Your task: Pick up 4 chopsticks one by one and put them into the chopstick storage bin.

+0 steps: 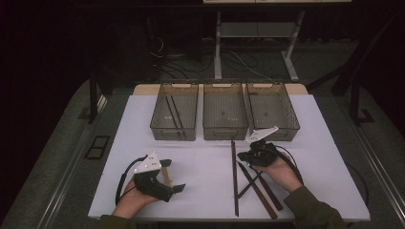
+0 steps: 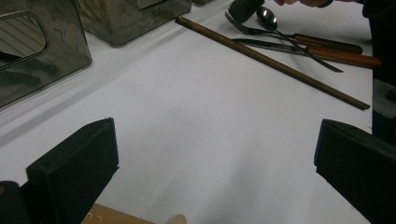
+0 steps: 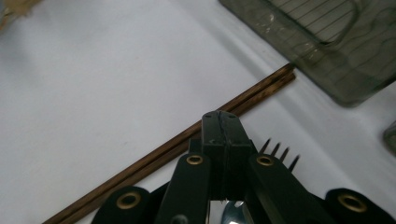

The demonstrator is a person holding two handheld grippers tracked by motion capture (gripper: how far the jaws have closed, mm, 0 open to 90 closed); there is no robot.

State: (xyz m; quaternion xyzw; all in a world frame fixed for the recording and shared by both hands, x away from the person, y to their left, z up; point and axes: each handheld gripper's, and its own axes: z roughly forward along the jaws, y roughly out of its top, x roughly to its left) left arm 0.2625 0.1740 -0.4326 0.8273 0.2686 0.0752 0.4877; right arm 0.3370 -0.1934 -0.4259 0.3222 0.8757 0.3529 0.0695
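Note:
My right gripper point(image 1: 243, 156) rests low on the white table point(image 1: 200, 167), its jaws shut together point(image 3: 220, 116) over the heads of a small pile of cutlery. A spoon's bowl point(image 3: 232, 211) shows under the jaws and fork tines point(image 3: 280, 151) stick out beside them; I cannot tell if either is pinched. The spoon point(image 2: 267, 17), fork point(image 2: 243, 30) and knife point(image 2: 266, 44) have wooden handles and lie fanned toward the person. A pair of brown chopsticks point(image 1: 234, 176) lies just left of them. My left gripper point(image 1: 173, 175) sits open at the near left, nothing between its jaws.
Three smoky clear bins stand in a row at the back: the left one point(image 1: 173, 131) holds dark chopsticks, then a middle point(image 1: 224, 130) and a right one point(image 1: 282, 130). A flat brown piece point(image 2: 112, 215) lies under the left gripper. Cables trail from both grippers.

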